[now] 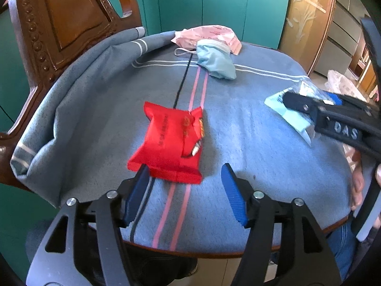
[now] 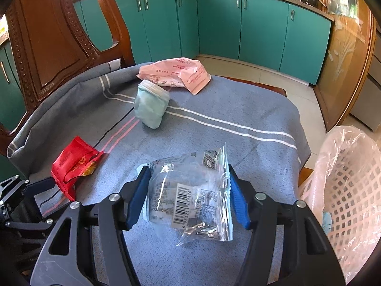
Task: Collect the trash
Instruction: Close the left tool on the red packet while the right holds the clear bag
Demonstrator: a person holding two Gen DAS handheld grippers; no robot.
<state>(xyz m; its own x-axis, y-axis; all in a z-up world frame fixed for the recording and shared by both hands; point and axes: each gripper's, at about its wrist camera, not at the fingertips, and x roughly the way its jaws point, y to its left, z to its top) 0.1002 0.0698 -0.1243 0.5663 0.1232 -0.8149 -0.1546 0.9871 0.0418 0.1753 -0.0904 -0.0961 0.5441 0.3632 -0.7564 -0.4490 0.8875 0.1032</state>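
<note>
A red wrapper (image 1: pixel 170 144) lies mid-table, just ahead of my open, empty left gripper (image 1: pixel 184 174); it also shows in the right wrist view (image 2: pixel 73 166). A clear plastic wrapper with a barcode (image 2: pixel 190 195) lies between the open fingers of my right gripper (image 2: pixel 187 174), which straddles it on the cloth; it shows in the left wrist view (image 1: pixel 293 112) under that gripper (image 1: pixel 293 102). A light blue face mask (image 2: pixel 150 104) (image 1: pixel 215 59) and a pink bag (image 2: pixel 176 71) (image 1: pixel 209 35) lie at the far side.
A pink lattice bin lined with a plastic bag (image 2: pixel 347 190) stands beside the table on the right. A carved wooden chair (image 1: pixel 59 23) stands at the left, with the blue-grey tablecloth (image 1: pixel 262 162) bunched against it. Teal cabinets (image 2: pixel 238 23) are behind.
</note>
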